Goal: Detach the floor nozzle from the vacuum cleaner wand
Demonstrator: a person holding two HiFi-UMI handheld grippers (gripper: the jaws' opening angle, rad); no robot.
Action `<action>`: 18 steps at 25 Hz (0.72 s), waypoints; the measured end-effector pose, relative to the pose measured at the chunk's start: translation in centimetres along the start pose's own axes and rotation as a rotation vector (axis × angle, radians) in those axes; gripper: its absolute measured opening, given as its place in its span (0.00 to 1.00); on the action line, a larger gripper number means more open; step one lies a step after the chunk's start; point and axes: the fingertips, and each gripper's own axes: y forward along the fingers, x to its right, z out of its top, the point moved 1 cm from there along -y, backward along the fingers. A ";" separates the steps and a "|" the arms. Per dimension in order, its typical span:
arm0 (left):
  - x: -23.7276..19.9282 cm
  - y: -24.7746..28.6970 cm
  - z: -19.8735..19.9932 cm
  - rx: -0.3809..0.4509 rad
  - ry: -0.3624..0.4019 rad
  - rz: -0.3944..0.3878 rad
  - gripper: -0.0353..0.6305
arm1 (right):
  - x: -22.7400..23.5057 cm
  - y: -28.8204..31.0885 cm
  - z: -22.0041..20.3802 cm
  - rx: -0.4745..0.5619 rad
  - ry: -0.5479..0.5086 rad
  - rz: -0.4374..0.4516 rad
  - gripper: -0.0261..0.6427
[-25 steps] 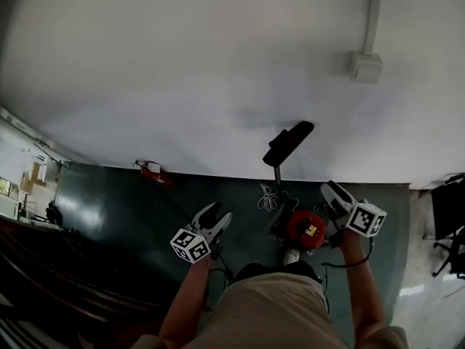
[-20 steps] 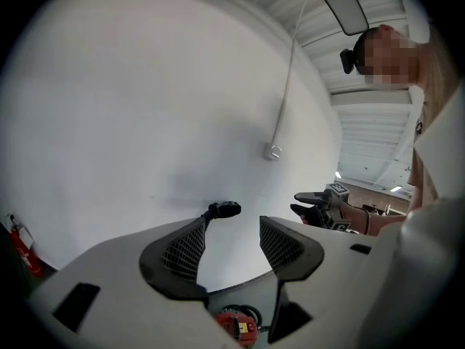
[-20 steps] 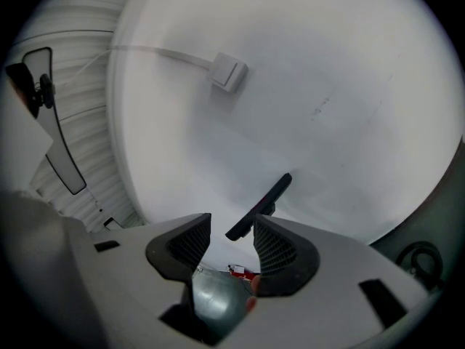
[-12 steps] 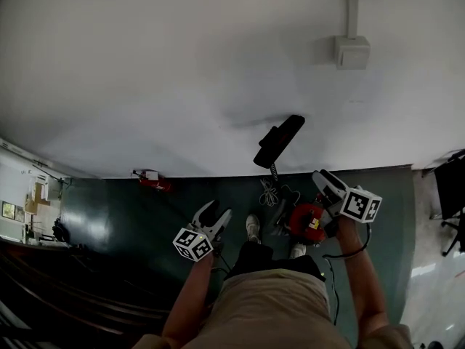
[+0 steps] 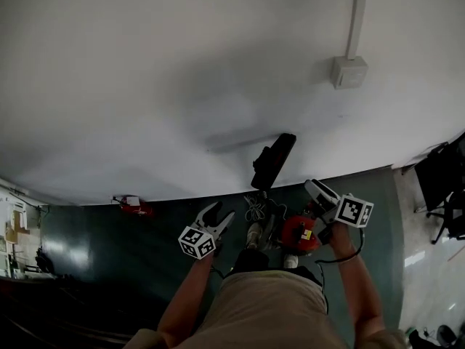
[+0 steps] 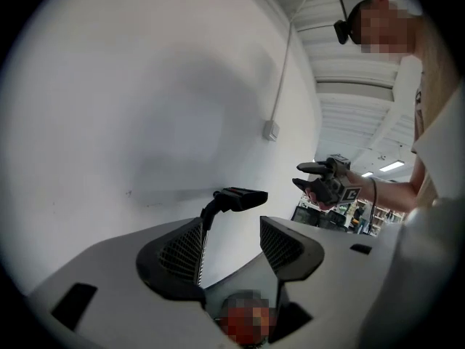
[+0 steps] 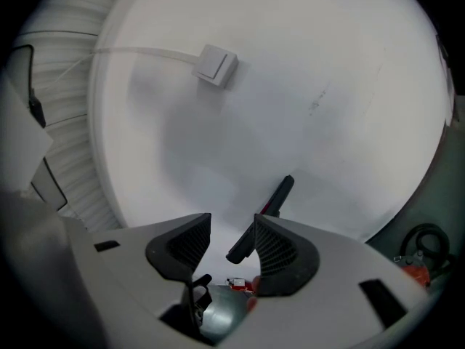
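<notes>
The black floor nozzle [image 5: 274,160] is raised off the floor in front of the white wall, on top of the thin wand [image 5: 257,195]. The wand runs down toward the red vacuum canister [image 5: 299,233]. My left gripper [image 5: 219,217] hangs open left of the wand, touching nothing. In the left gripper view the nozzle [image 6: 243,195] shows beyond the open left gripper [image 6: 231,231]. My right gripper [image 5: 315,188] is over the canister, right of the wand. In the right gripper view the right gripper [image 7: 231,231] has a narrow empty gap, with the nozzle [image 7: 275,198] farther off.
A wall box [image 5: 344,71] with a conduit sits high on the wall. A coiled cord [image 5: 254,209] lies by the wand's foot. A small red object [image 5: 131,206] lies on the dark floor at left. A black chair [image 5: 442,184] stands at right. My shoe [image 5: 253,233] is beside the canister.
My left gripper has moved forward and lower, closer to the wand. The right gripper has shifted a little toward the wand. Neither pair of jaws has changed its opening.
</notes>
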 end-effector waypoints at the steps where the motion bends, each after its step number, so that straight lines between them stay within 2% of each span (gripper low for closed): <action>1: -0.7 0.9 0.1 -0.006 0.015 -0.025 0.41 | -0.1 0.6 0.0 0.003 -0.001 -0.016 0.30; 4: -2.5 4.0 -0.4 -0.036 0.062 -0.103 0.41 | -0.4 2.6 0.2 0.014 0.002 -0.061 0.32; 9: -5.8 9.3 -3.1 -0.148 0.106 -0.214 0.44 | 0.7 6.8 0.4 0.057 0.067 -0.112 0.45; 15: -8.5 16.1 -6.2 -0.238 0.166 -0.350 0.46 | 3.7 11.0 0.5 0.063 0.151 -0.198 0.50; 18: -9.0 19.0 -8.3 -0.295 0.205 -0.418 0.47 | 4.7 12.8 0.2 0.028 0.173 -0.240 0.51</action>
